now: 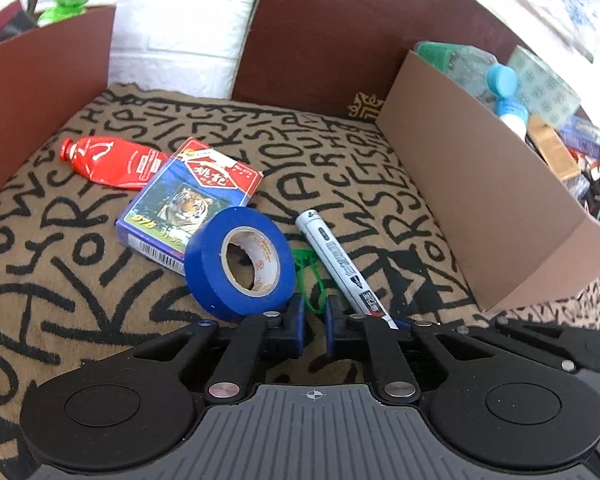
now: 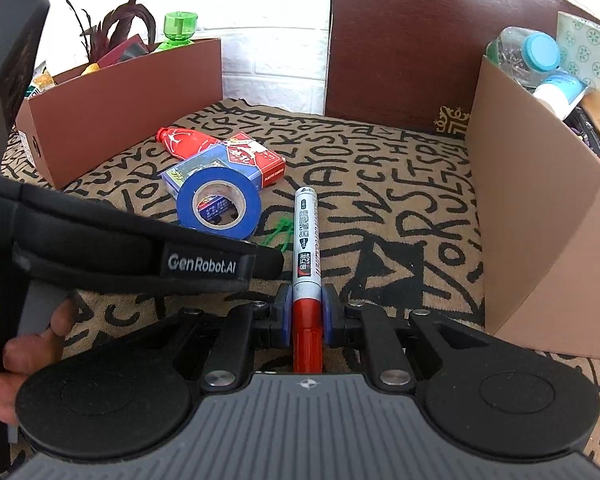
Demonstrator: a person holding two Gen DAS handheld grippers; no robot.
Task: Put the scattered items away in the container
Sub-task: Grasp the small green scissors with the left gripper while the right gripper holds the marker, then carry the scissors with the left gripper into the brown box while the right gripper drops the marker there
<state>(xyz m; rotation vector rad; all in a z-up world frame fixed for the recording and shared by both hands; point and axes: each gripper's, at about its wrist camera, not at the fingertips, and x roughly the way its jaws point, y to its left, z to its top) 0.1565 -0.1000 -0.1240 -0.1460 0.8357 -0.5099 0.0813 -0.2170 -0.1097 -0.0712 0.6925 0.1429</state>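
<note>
Scattered items are lying on a tan cloth [image 1: 80, 280] printed with black letters, between two cardboard boxes. A marker pen [image 2: 306, 232] with a silver barrel and red cap is sitting centre, pointing far; just left of it a green plastic tie [image 1: 310, 276] is lying on the cloth. A blue tape roll [image 1: 240, 264] is standing tilted left of the tie, leaning against a playing-card box [image 1: 188, 196] with a tiger picture. A red squeeze tube [image 1: 108, 160] is lying beyond, its end touching the card box.

Containers: the tan cardboard box [image 1: 480, 200] on the right is holding a clear bottle with a blue cap [image 2: 528, 56], a white bottle [image 2: 556, 92] and a green-patterned packet [image 1: 544, 84]; deeper contents are too cluttered to tell. The brown cardboard box [image 2: 120, 108] on the far left is holding a green bottle [image 2: 178, 32], dark feathers [image 2: 116, 20] and other items partly hidden.

Fingers: the right gripper [image 2: 307, 312] is clamping the marker's red cap between its blue pads. The left gripper [image 1: 315, 320] is sitting low over the cloth with its blue pads drawn nearly together on the near end of the green tie; contact looks likely, but the tie is thin and partly hidden. In the right wrist view a person's hand [image 2: 16, 356] is gripping the left tool's handle.
</note>
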